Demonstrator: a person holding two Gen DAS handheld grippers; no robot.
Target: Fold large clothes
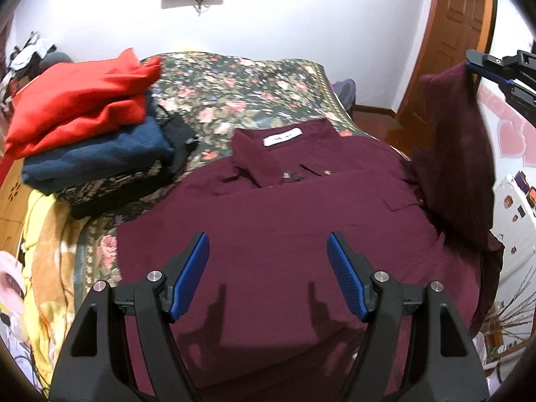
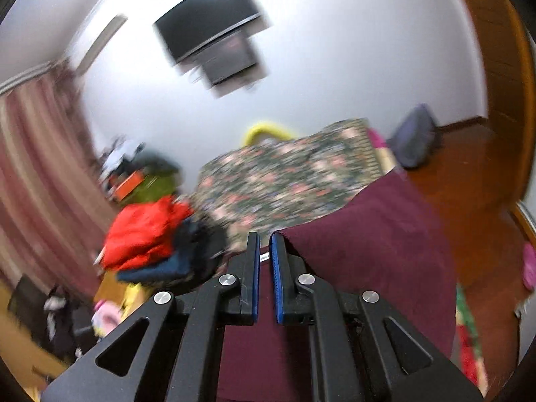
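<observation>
Several garments already sit folded in a stack (image 1: 90,127) far ahead and to the left of the left tongs (image 1: 268,264), red on top, blue beneath, a dark patterned one at the bottom, so part of the job looks finished. Straight ahead of and beneath those tongs a maroon shirt (image 1: 284,234) lies spread on the floral bed (image 1: 234,90), collar and white label away from the camera; its near side looks smoothed flat, while folding proper appears barely begun. The left tongs hover above the shirt's lower body, pads wide apart and holding nothing, casting their shadow on the cloth. Off to their right, the right tongs (image 2: 264,251) are raised well above the bed, pads nearly together and pinching the shirt's sleeve (image 1: 452,154), which hangs down from them. Judging by this, the sleeve is being carried inward across the body, with the other sleeve and the lengthwise folds still to do.
</observation>
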